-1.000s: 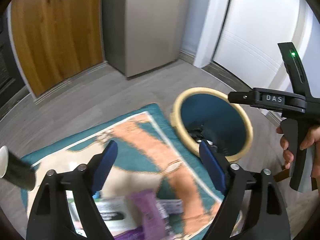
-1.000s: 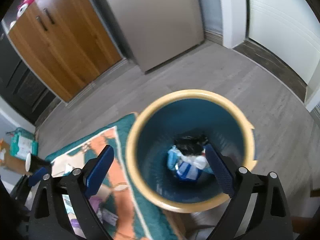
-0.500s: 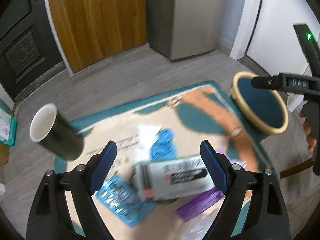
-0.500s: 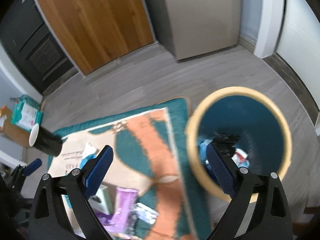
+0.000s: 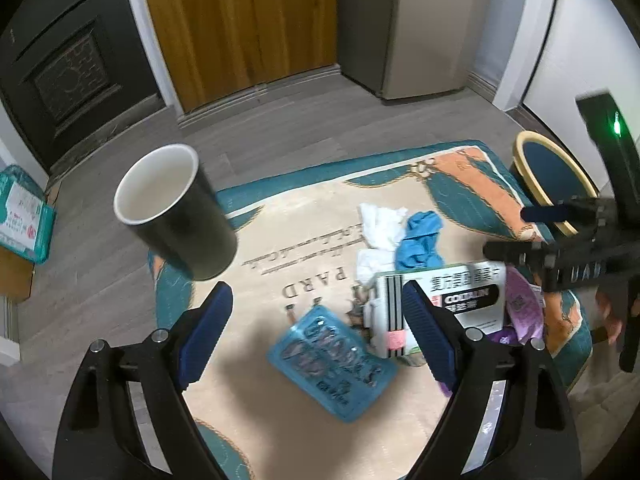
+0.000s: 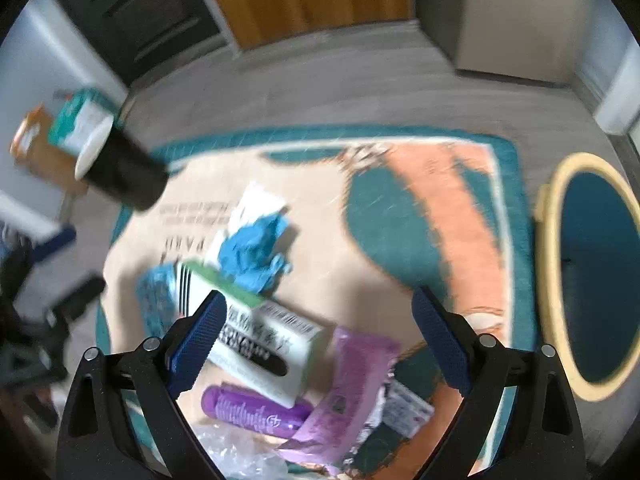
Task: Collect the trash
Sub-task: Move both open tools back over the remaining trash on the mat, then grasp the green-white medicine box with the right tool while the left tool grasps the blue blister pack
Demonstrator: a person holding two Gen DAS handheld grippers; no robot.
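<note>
Left wrist view: left gripper [image 5: 316,320] hangs spread and empty over the blue packet [image 5: 332,364], likely choosing litter. Right gripper [image 6: 320,336], equally spread, hovers beside that packet above the white box [image 6: 264,344].

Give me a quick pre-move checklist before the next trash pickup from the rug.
1. Left gripper open and empty: ok, fingers spread, nothing between them.
2. Right gripper open and empty: ok, fingers spread above the pile.
3. Trash left to collect: ok, white box, blue pouch, blue glove, white tissue and purple wrapper lie on the rug.
4. Bin reachable and uncovered: ok, it stands off the rug's right edge, mouth open.
5. Black cup upright: ok, standing near the rug's left edge.
6. Right view sharp enough to aim: not ok, motion blur.
</note>
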